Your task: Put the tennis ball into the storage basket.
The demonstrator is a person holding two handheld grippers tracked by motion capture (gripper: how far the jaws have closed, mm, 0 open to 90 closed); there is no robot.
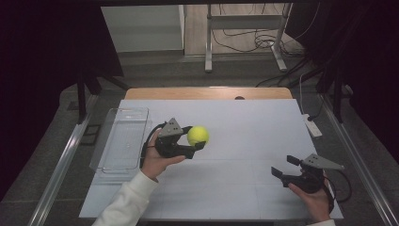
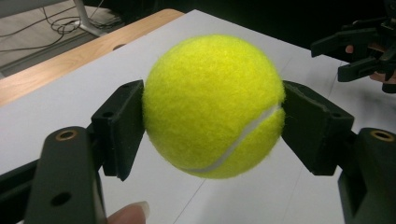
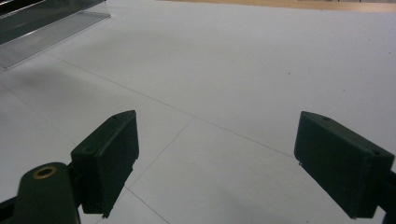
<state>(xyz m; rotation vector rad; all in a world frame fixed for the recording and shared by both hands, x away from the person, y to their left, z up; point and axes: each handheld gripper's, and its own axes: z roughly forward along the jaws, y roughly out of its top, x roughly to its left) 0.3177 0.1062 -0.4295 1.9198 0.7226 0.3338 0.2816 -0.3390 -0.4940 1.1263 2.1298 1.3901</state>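
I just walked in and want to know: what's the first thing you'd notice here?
The bright yellow tennis ball grabs the eye: it is pinched in the left gripper, lifted above the white table. At the table's left edge lies a clear plastic tray. The right gripper waits open, with nothing in it, near the right front corner.

The left gripper (image 1: 196, 137) is held up in the left hand (image 1: 157, 159), its jaws pointed toward the right and pressed closed against a ball (image 1: 198, 135) from both sides. A white sleeve (image 1: 124, 200) is seen on the left forearm. The right gripper (image 1: 284, 167) is held low in the right hand (image 1: 314, 193), pointed left, its jaws spread wide with nothing between them.
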